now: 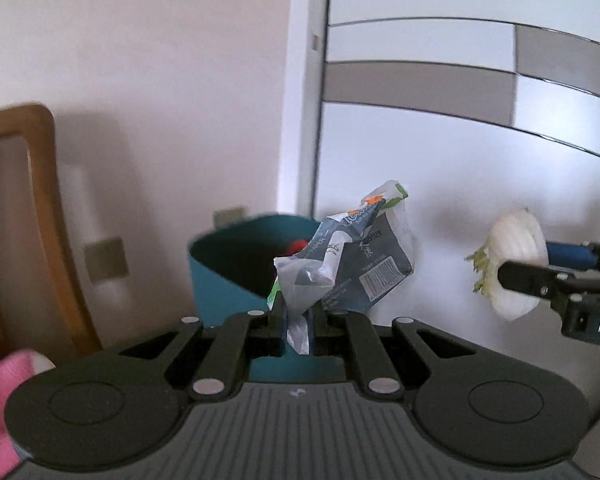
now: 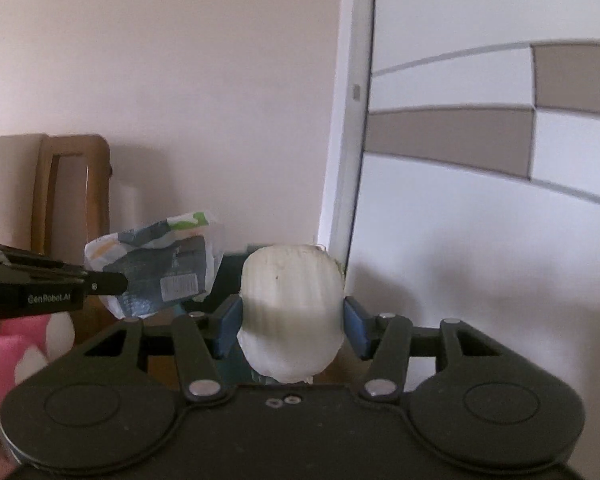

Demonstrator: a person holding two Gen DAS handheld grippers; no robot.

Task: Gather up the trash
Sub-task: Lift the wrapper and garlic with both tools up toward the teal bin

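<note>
My left gripper (image 1: 298,320) is shut on a crumpled dark blue and white plastic wrapper (image 1: 352,264), held up in the air in front of a teal bin (image 1: 224,272) with something red inside. The wrapper also shows in the right wrist view (image 2: 160,272), with the left gripper (image 2: 120,282) at the left. My right gripper (image 2: 292,320) is shut on a white cabbage stump (image 2: 292,312) between its blue pads (image 2: 230,322). In the left wrist view the stump (image 1: 516,256) hangs to the right of the wrapper, held by the right gripper (image 1: 512,276).
A wooden chair back (image 1: 40,208) stands at the left against a pale wall. A white door frame (image 1: 300,100) and a white and grey panelled door (image 1: 460,80) are behind the bin. A pink object (image 1: 0,400) is at the lower left.
</note>
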